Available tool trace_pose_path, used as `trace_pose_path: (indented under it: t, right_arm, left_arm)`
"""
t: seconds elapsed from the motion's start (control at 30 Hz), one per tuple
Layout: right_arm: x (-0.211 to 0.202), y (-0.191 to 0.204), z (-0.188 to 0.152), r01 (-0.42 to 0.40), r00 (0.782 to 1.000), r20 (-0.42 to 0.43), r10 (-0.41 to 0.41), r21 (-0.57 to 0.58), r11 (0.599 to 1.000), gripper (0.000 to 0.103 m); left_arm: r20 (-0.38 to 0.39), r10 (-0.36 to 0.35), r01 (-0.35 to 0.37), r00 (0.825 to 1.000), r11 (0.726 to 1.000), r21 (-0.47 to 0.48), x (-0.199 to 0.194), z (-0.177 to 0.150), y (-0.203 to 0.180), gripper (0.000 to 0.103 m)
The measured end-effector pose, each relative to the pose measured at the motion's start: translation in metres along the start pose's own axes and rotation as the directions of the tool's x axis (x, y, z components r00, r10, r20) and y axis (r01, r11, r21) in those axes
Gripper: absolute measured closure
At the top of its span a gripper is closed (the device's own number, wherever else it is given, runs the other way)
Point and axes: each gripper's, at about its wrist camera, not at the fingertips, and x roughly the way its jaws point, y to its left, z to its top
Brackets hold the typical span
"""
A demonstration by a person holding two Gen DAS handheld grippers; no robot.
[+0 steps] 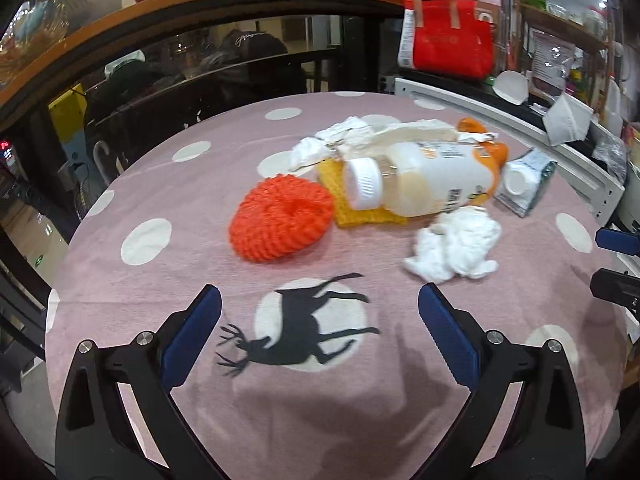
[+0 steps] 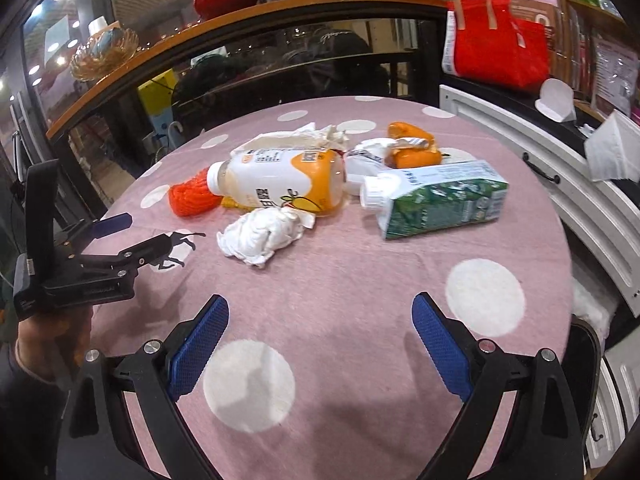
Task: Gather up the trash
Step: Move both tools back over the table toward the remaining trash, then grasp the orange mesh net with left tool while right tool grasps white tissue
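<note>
Trash lies in a loose heap on the pink dotted tablecloth. A white and orange plastic bottle lies on its side with its cap toward the left. Beside it sit an orange foam net, a crumpled white tissue, a green and white carton, and orange peel. My left gripper hangs open over the deer print, short of the heap. My right gripper is open too, nearer than the tissue and carton.
More crumpled paper lies behind the bottle. A yellow cloth sits under it. A dark glass cabinet stands behind the table, a red bag on a white counter at right. A hand holding the left gripper shows at left.
</note>
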Motion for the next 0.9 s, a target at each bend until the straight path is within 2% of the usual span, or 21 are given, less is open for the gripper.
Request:
trace_pose_path:
  t: [0.27, 0.33, 0.43, 0.5, 0.6, 0.67, 0.8, 0.9]
  right_arm:
    - [0.025, 0.016, 0.014, -0.027, 0.999, -0.038, 0.027, -0.012, 1.000, 0.011]
    - [0.028, 0.018, 0.016, -0.026, 0.999, -0.043, 0.026, -0.018, 0.999, 0.012]
    - [0.033, 0.021, 0.019, -0.028, 0.998, -0.051, 0.027, -0.023, 0.999, 0.012]
    - [0.039, 0.025, 0.022, -0.034, 0.998, -0.059, 0.033, -0.025, 0.999, 0.012]
    - [0.046, 0.030, 0.026, -0.043, 0.997, -0.070, 0.041, -0.034, 0.998, 0.012]
    - [0.054, 0.035, 0.030, -0.053, 0.995, -0.081, 0.049, -0.045, 0.998, 0.012]
    - [0.071, 0.045, 0.037, -0.072, 0.991, -0.114, 0.066, -0.056, 0.996, 0.012]
    - [0.085, 0.051, 0.041, -0.063, 0.989, -0.137, 0.052, -0.076, 0.995, 0.020]
  left_arm:
    - [-0.029, 0.029, -0.028, 0.999, 0.998, 0.047, 0.037, 0.027, 0.008, 0.006]
    - [-0.035, 0.027, -0.025, 0.999, 0.998, 0.060, 0.049, 0.035, 0.009, 0.009]
    - [-0.059, 0.033, -0.030, 0.998, 0.998, 0.054, 0.065, 0.042, 0.013, 0.022]
    - [-0.078, 0.028, -0.025, 0.997, 0.999, 0.036, 0.072, 0.045, 0.018, 0.040]
    - [-0.073, 0.015, -0.017, 0.997, 1.000, -0.016, 0.069, 0.045, 0.027, 0.060]
    - [-0.071, 0.007, -0.010, 0.997, 0.999, -0.042, 0.064, 0.043, 0.032, 0.069]
    - [-0.045, -0.014, 0.010, 0.999, 0.996, -0.091, 0.047, 0.037, 0.040, 0.074]
    - [-0.023, -0.031, 0.028, 0.999, 0.992, -0.126, 0.032, 0.031, 0.045, 0.075]
